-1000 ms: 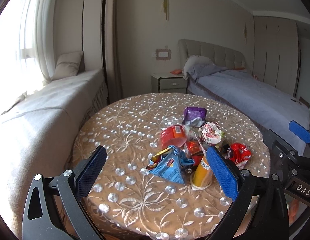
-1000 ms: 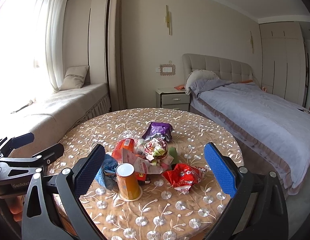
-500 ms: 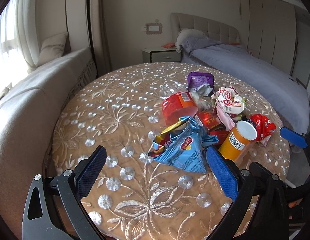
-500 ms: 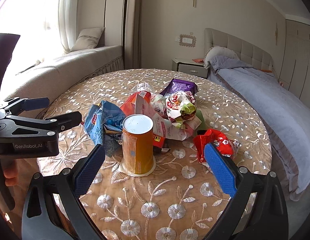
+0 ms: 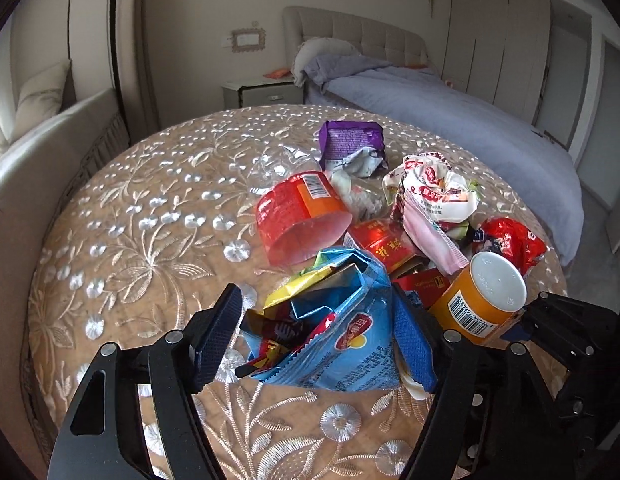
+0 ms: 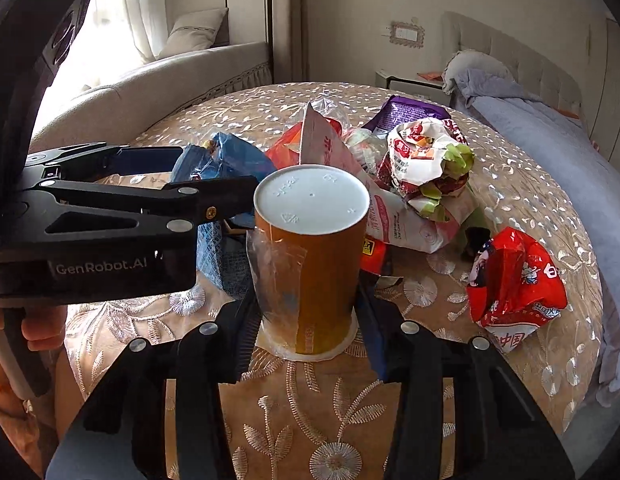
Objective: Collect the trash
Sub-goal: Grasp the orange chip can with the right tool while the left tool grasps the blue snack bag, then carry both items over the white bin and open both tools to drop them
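Both units are matte black with silver screws and blue textured pads [image 5: 413,344] — the left hand-held gripper [image 6: 121,220] reads "GenRobot.AI"; bare fingers [image 6: 39,326] at nine o'clock.

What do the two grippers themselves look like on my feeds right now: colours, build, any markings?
Both are the same build. The left gripper and right gripper have black skeletal linkage arms with triangular cut-outs and silver rivets, ending in blue textured finger pads. From the right wrist camera, the left gripper's body reads "GenRobot.AI" in pale lettering. A bare hand holds its handle. No cables visible.
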